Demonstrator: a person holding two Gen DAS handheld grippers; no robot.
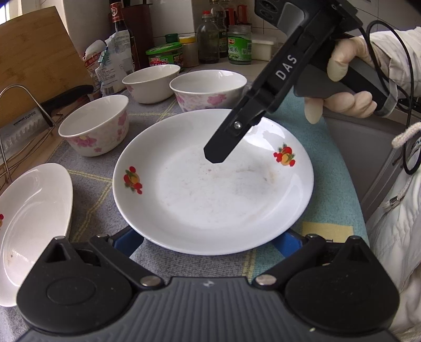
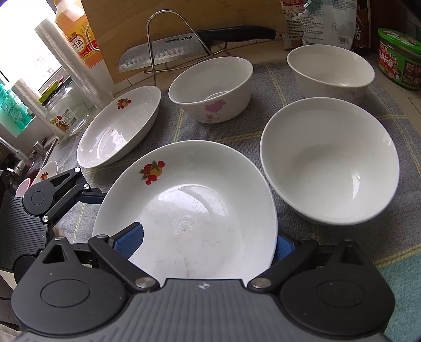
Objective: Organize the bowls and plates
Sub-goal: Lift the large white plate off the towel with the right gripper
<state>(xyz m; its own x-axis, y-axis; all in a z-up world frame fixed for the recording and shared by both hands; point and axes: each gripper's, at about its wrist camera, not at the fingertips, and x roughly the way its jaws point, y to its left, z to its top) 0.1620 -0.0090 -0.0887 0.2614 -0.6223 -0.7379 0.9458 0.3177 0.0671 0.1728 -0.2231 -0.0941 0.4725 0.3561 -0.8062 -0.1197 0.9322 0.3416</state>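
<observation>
Left gripper (image 1: 209,243) astride seemingly scuffed plate (image 1: 213,189)

- This is a home kitchen counter, cluttered with everyday cooking things.
- A bamboo cutting board (image 2: 184,23) leans against the tiled wall, and a kitchen knife (image 2: 184,48) rests in a wire rack (image 2: 168,34) in front of it.
- Sauce bottles (image 1: 118,29), green-lidded jars (image 1: 165,55) and an opened food packet (image 1: 115,60) crowd the back of the counter.
- A large bottle of yellow cooking liquid (image 2: 76,36) and a glass jar (image 2: 65,110) stand by the bright window.
- White bowls (image 2: 329,160) and fruit-patterned plates (image 2: 189,210) sit on a checked cloth (image 2: 342,242) spread over the counter.
</observation>
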